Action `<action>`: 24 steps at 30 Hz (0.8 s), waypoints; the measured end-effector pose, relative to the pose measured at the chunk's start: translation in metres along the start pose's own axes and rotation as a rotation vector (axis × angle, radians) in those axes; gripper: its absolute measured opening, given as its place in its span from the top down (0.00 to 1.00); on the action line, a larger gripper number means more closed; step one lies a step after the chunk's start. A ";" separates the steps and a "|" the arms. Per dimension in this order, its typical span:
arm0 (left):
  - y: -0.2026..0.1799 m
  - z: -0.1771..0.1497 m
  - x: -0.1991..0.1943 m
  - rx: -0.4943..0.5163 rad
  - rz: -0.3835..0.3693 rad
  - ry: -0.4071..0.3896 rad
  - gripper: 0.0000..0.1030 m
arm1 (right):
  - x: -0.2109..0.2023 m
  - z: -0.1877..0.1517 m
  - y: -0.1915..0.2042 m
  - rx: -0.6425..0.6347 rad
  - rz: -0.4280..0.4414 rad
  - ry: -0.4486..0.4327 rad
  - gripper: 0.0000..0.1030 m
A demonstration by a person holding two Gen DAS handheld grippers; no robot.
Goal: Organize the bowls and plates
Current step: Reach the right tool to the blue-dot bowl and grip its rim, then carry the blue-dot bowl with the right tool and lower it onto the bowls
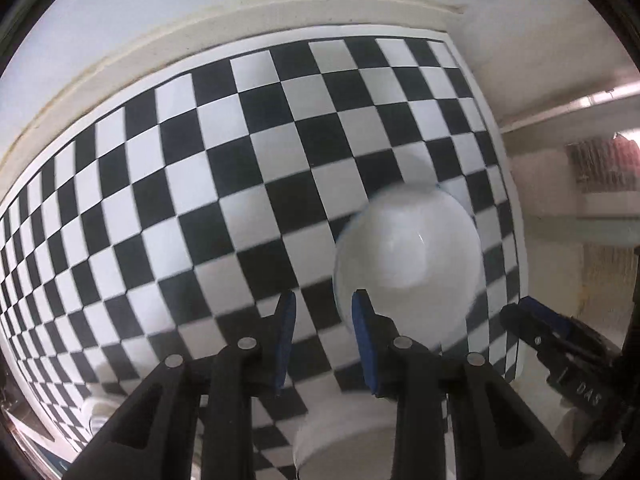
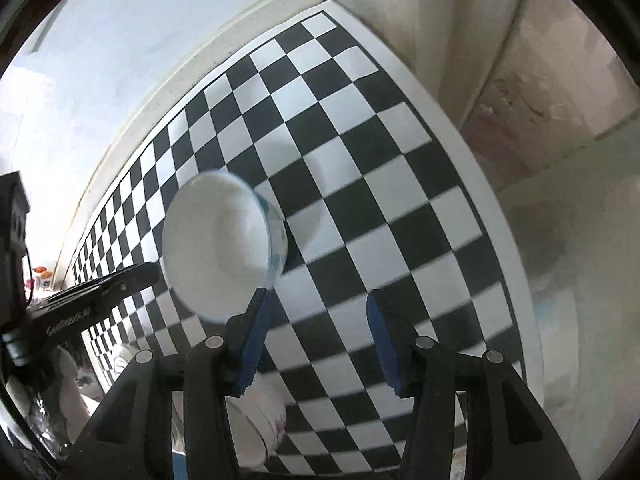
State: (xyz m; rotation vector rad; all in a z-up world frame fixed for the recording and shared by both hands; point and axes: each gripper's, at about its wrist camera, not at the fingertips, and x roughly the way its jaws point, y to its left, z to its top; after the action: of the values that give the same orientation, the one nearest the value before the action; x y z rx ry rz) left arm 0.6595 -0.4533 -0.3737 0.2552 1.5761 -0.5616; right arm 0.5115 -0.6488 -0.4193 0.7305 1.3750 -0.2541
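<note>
The white bowl is sitting on the checkered mat at lower right, while the left gripper is pinching its rim and the right gripper is hanging spread apart, holding nothing.

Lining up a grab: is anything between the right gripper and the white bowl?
Nothing visible. The bowl shows just up-left of the right gripper, with only checkered mat around it; the left gripper is on the bowl's far side.

One white bowl on one checkered mat, two grippers, left gripper, right gripper, a few stacked dishes below.
</note>
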 end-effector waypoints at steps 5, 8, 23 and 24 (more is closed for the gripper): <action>0.004 0.021 0.021 -0.014 -0.056 0.042 0.74 | 0.026 0.015 0.008 0.000 0.029 0.032 0.49; 0.001 0.026 0.031 -0.004 -0.087 0.069 0.74 | 0.044 0.021 0.012 0.007 0.052 0.071 0.49; -0.016 0.013 0.042 0.104 -0.096 0.050 0.76 | 0.078 0.023 0.014 0.052 0.075 0.139 0.88; -0.016 0.012 0.040 0.105 -0.095 0.048 0.76 | 0.078 0.021 0.016 0.040 0.067 0.144 0.88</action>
State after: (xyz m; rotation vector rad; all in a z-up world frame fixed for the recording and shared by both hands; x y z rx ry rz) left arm 0.6580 -0.4797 -0.4096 0.2750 1.6134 -0.7180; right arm 0.5538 -0.6304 -0.4876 0.8400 1.4823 -0.1788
